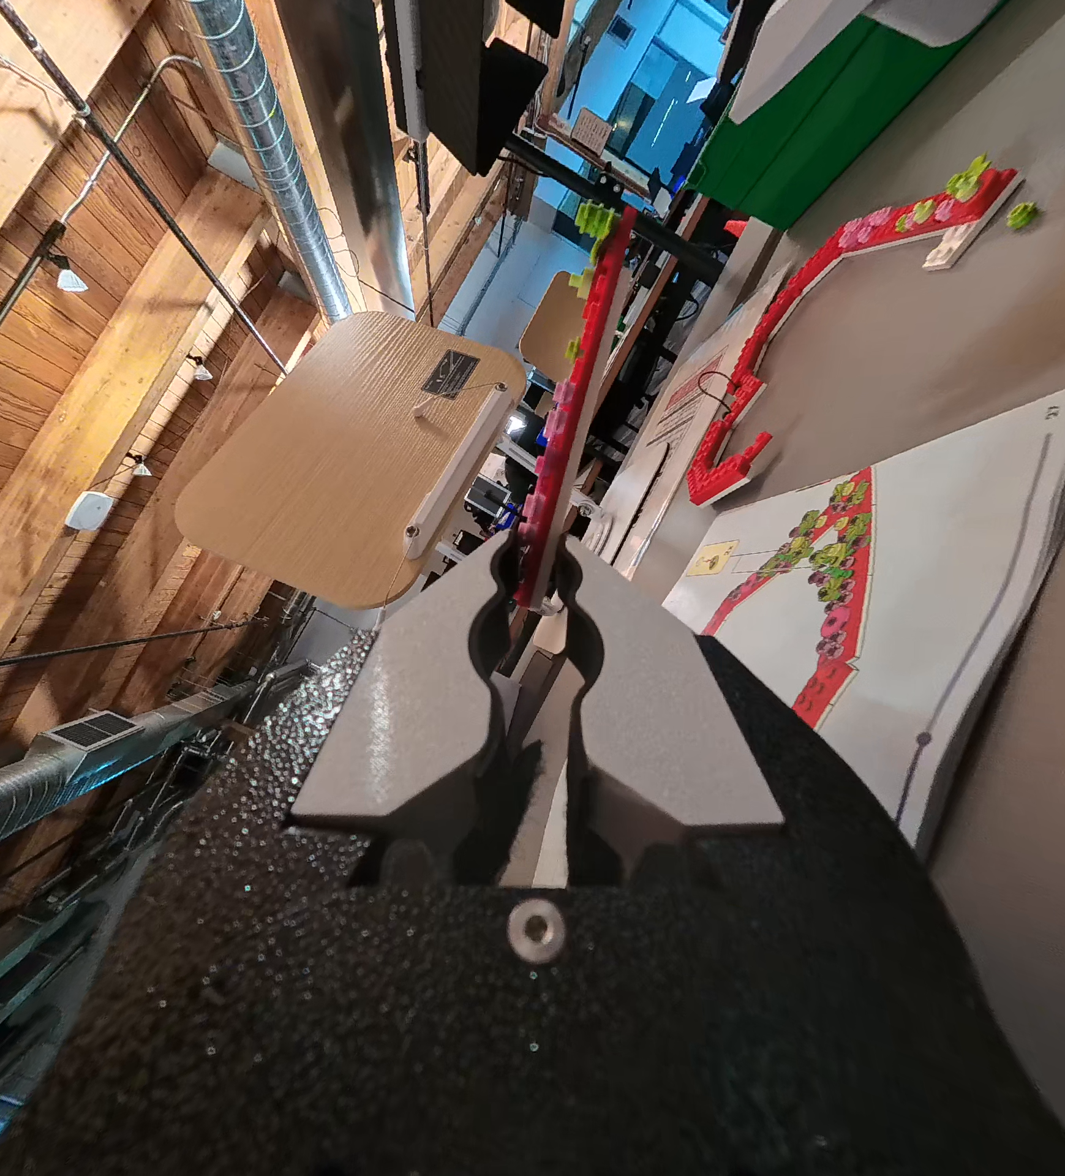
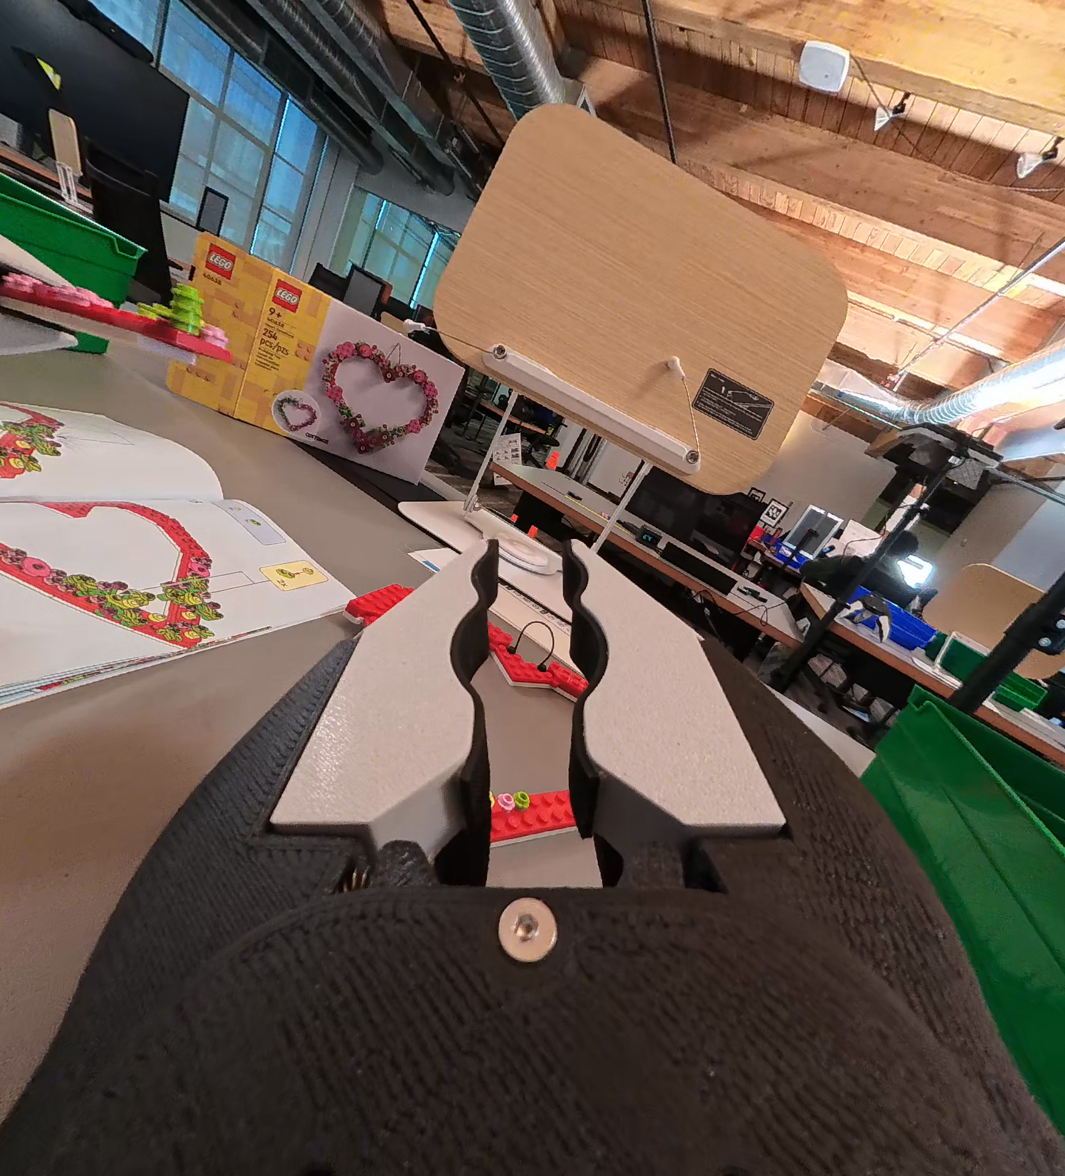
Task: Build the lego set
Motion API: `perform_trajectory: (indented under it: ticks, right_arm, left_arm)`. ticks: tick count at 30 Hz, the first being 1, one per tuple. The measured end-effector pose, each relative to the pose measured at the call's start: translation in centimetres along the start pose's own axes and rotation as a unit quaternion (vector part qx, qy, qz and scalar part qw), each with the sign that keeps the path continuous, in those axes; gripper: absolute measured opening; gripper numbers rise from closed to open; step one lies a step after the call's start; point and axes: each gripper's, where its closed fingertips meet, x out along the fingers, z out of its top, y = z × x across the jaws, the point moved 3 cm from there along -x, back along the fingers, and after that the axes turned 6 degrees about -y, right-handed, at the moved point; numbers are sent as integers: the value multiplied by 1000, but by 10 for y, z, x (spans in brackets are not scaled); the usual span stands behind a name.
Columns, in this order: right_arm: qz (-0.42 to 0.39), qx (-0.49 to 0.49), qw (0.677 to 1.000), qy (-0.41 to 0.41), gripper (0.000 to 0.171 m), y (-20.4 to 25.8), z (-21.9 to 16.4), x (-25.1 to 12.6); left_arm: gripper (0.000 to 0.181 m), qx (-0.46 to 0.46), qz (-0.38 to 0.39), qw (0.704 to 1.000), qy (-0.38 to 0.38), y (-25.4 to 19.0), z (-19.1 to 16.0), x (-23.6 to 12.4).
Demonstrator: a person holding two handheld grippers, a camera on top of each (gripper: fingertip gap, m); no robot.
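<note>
Red plate strip (image 1: 571, 407), studded with pink and lime flowers, is clamped edge-on in the left gripper (image 1: 536, 553), lifted off the grey table (image 1: 899, 356). At 2 o'clock lies the red heart frame (image 1: 790, 299); at 4 o'clock, the instruction booklet (image 1: 962, 573). Right gripper (image 2: 526, 560) is spread, empty, above the frame.

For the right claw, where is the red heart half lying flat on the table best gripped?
Probably the bare studded stretch of the red heart half, away from its flowered end. It lies flat on the table, so come from above or at its outer rim, pinching across the narrow band. The right claw is open and empty.
</note>
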Motion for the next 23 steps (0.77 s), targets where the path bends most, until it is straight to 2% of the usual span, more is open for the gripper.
perform_trajectory:
  ticks: [9, 14, 18, 23]
  right_arm:
    - [-4, -3, 1000, 2, 17, -1, -1, -1]
    - [-8, -2, 1000, 2, 17, -2, -1, -1]
    - [-10, -3, 1000, 3, 17, -3, -1, -1]
    - [-9, -5, 1000, 4, 16, -3, -1, -1]
  left_arm:
    - [8, 11, 11, 1000, -2, 3, 2, -1]
    - [7, 111, -15, 992, -54, -20, 43, -6]
    - [7, 109, -51, 988, -98, -40, 73, -11]
    - [7, 105, -60, 985, -121, -46, 84, -14]
